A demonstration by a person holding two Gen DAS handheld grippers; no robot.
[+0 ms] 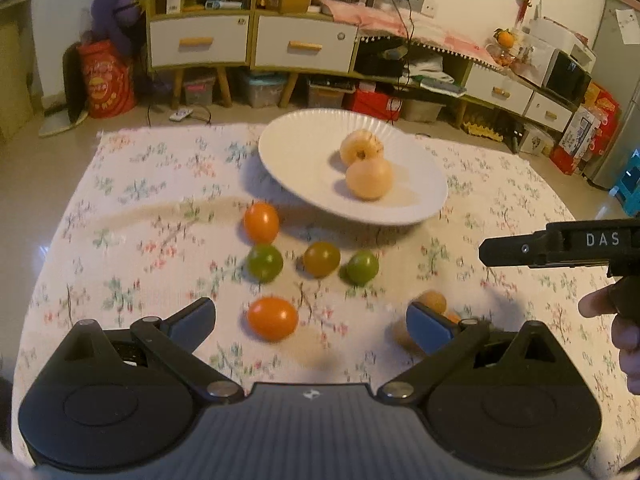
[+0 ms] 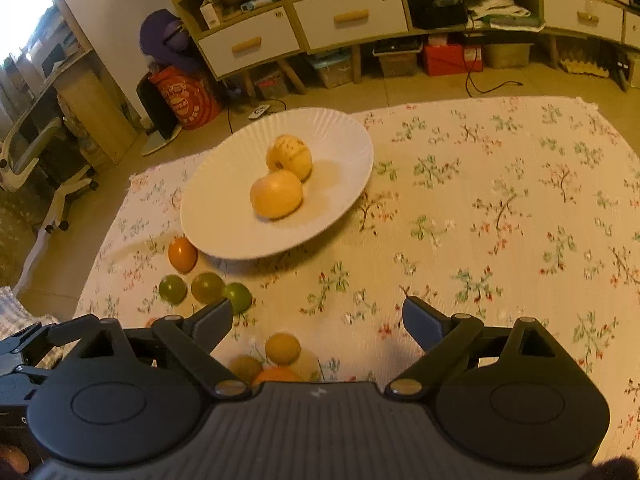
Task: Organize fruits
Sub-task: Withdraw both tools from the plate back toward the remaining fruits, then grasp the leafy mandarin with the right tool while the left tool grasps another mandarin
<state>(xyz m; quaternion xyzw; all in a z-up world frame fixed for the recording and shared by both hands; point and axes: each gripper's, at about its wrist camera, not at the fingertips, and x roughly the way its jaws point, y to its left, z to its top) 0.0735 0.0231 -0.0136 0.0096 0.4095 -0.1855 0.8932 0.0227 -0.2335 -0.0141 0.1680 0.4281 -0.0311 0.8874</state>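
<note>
Here, two pale fruits [image 2: 280,184] lie touching in the white plate [image 2: 224,184], ahead of both tools. Small tomatoes [image 1: 320,258], orange and green, lie loose on the floral cloth [image 2: 500,208] between the plate and the left tool [image 1: 310,324], one orange tomato [image 1: 273,318] between its released fingers, untouched. The right tool [image 2: 318,320] stands released too, nothing gripped; three small fruits [image 2: 282,348] lie just below its gap.
</note>
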